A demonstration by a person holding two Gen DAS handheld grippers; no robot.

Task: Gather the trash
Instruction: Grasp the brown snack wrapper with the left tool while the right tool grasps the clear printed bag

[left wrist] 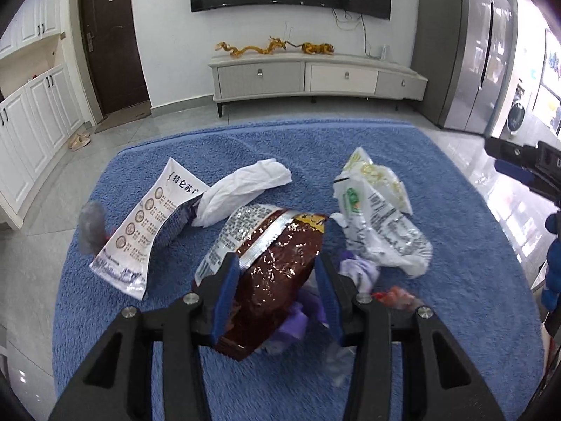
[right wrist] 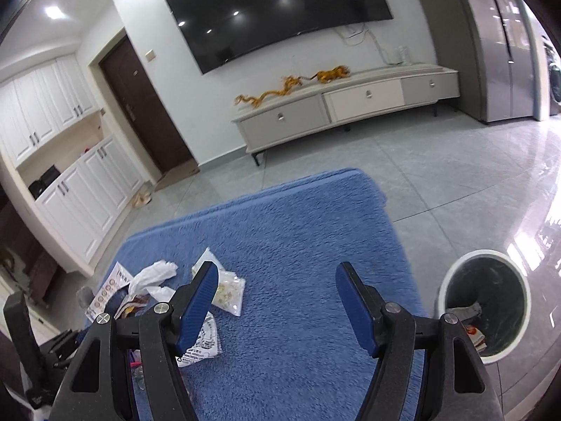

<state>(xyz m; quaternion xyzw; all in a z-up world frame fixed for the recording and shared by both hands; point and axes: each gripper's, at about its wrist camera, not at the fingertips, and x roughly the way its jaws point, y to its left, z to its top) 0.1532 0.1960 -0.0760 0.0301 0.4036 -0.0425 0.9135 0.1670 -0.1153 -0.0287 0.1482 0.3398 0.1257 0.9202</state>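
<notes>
My left gripper is shut on a shiny brown snack bag, held just above the blue carpet. Around it lies loose trash: a white printed wrapper, a crumpled white tissue, a white and green plastic wrapper, a yellow-white packet and purple scraps. My right gripper stands open over bare carpet with nothing between its blue pads. A white trash bin with a dark liner stands on the tiles to its right, with some trash inside.
A clear cup stands at the carpet's left edge. Glossy grey tiles surround the carpet. A TV stand runs along the far wall, with a brown door, white cabinets and slippers to the left, and a grey fridge on the right.
</notes>
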